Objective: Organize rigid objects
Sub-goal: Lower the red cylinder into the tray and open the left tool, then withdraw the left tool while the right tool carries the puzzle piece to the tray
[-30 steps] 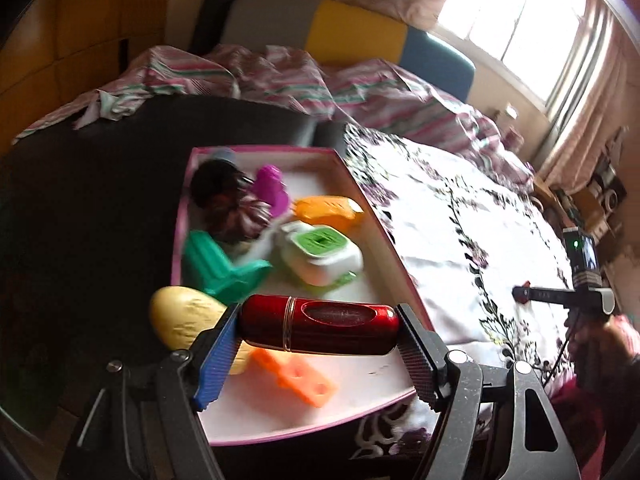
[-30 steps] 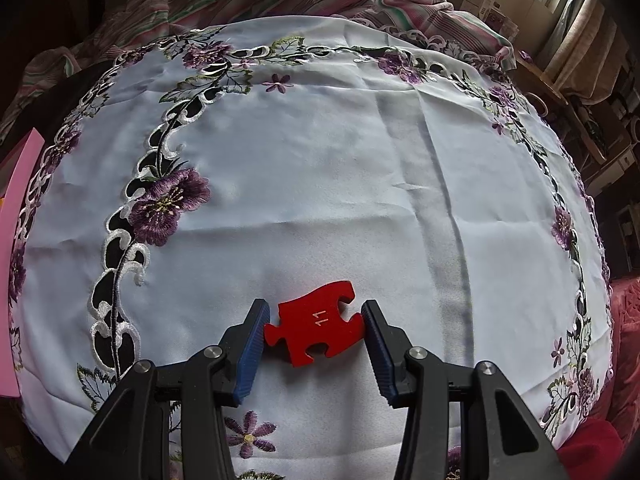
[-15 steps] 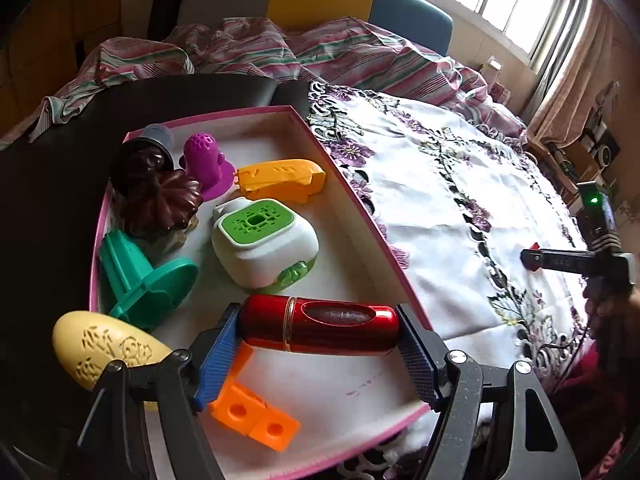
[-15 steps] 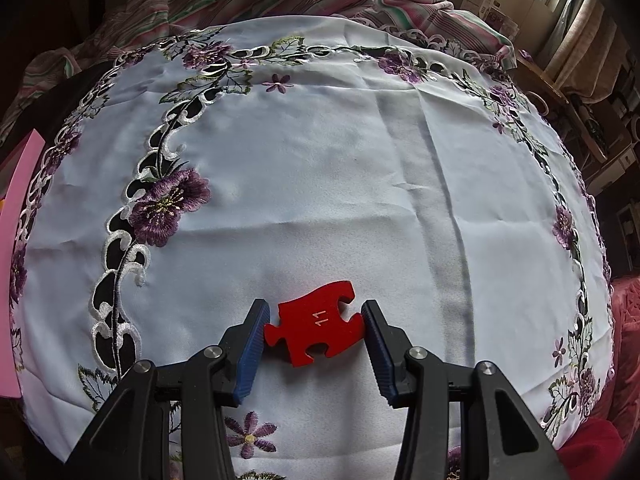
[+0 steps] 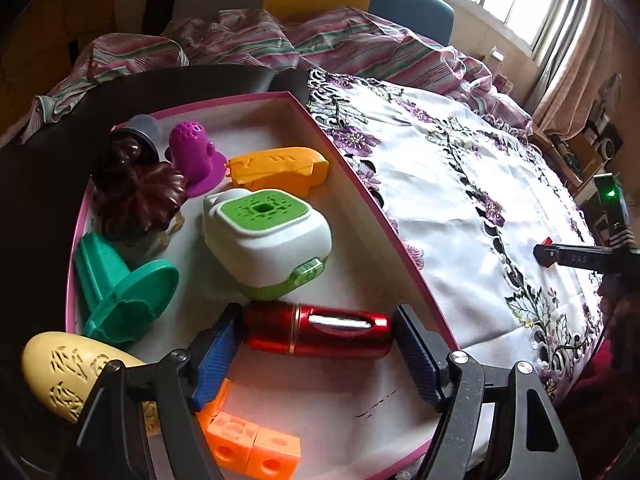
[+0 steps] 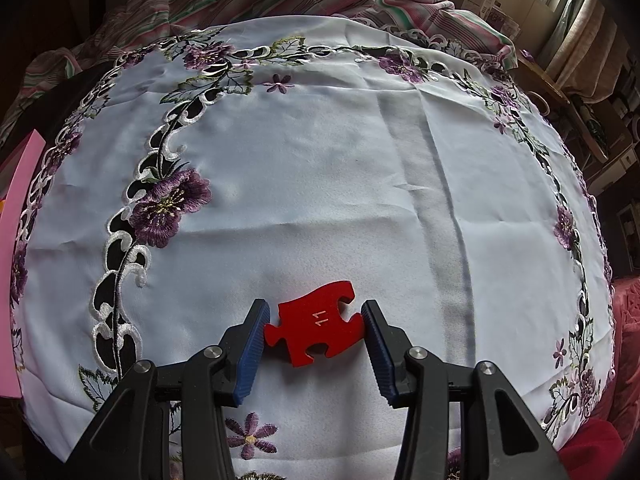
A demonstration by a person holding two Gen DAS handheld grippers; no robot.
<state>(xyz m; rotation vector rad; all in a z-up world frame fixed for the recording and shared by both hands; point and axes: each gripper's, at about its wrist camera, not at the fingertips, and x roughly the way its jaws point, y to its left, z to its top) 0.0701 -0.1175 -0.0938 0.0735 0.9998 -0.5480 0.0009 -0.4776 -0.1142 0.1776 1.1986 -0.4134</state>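
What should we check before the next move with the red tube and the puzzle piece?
1. Tube inside the box, clear of its rim: ok.
2. Left tongs opening, tube between them: ok.
3. Tube resting on the box floor: cannot tell.
4. Right tongs shut on the puzzle piece: ok.
5. Bare floor in the box for the piece: ok.
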